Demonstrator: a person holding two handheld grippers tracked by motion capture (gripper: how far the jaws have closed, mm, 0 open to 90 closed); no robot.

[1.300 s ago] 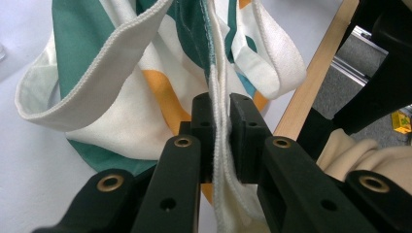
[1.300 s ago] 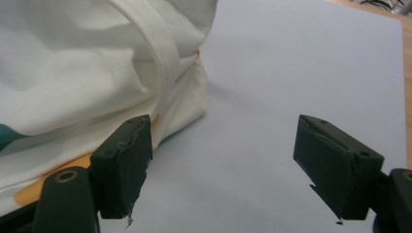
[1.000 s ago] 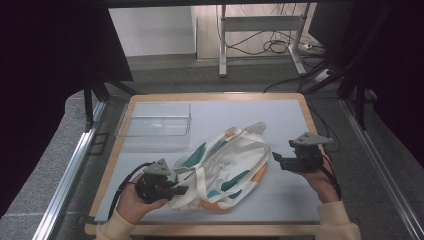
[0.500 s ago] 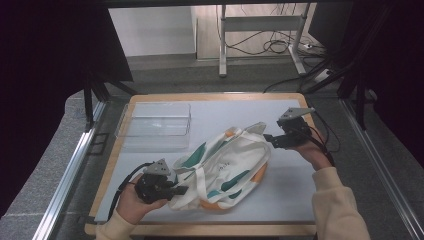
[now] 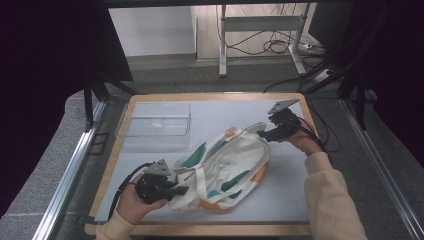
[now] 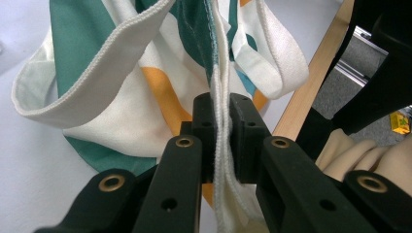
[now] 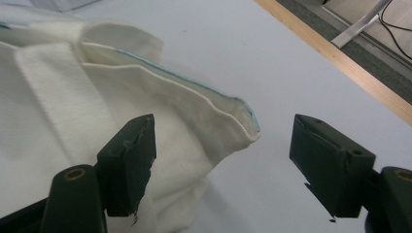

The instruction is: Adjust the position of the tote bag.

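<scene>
A white cloth tote bag (image 5: 225,167) with green and orange patches lies slanted across the grey table mat (image 5: 300,200). My left gripper (image 5: 177,189) is at the bag's near left end, shut on the bag's white edge (image 6: 221,145); the jaws pinch the fabric between them. My right gripper (image 5: 264,131) is at the bag's far right corner, open. In the right gripper view that corner (image 7: 243,121) pokes into the gap between the two jaws, which stand wide apart (image 7: 223,170).
A clear plastic tray (image 5: 157,122) stands at the back left of the mat. The wooden table edge (image 5: 220,96) frames the mat. Cables and a metal stand (image 5: 260,37) lie on the floor beyond the table.
My right gripper has travelled from the mat's right side up and leftward to the bag's far corner. The left gripper has held its grip and place.
</scene>
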